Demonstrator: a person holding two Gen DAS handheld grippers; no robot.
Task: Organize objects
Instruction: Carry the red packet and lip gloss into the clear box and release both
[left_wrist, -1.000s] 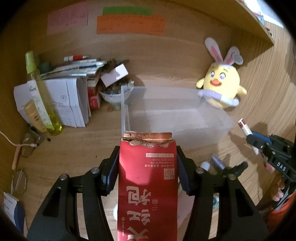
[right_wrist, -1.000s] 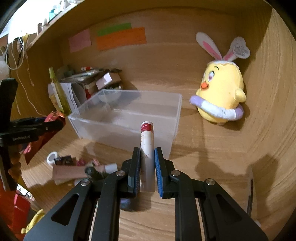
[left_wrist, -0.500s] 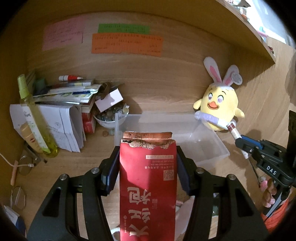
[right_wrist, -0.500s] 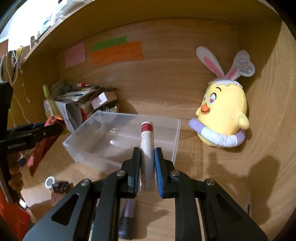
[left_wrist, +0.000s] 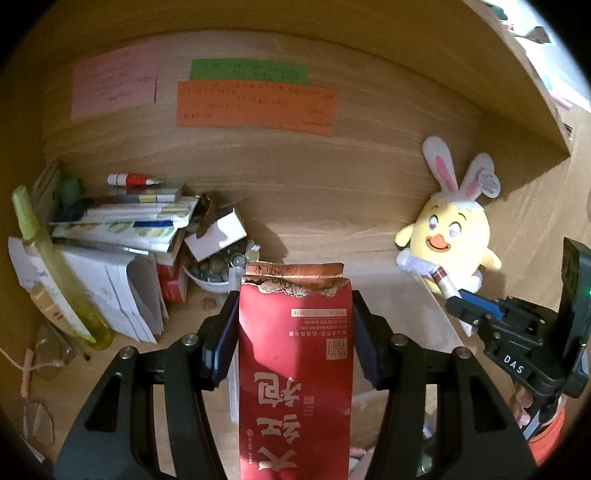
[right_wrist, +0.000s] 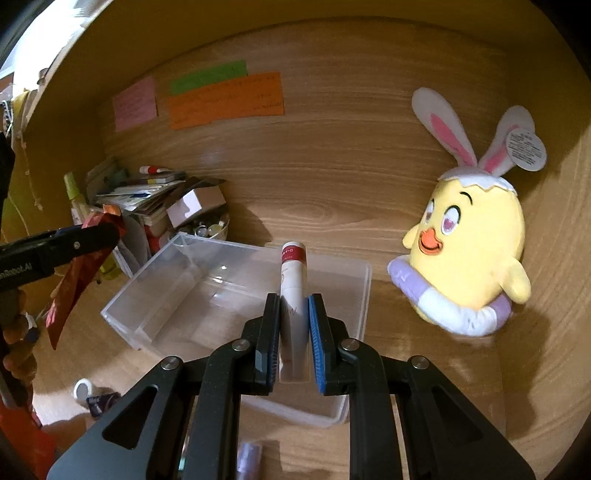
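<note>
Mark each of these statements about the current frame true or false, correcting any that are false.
1. The left gripper is shut on a red packet. True.
2. The right gripper is open and holds nothing. False: it is shut on a white tube with a red band.
3. The clear bin has nothing visible inside. True.
4. The yellow plush chick sits inside the bin. False: it sits on the desk beside it.
5. The notes on the back wall are all blue. False: pink, green and orange.
</note>
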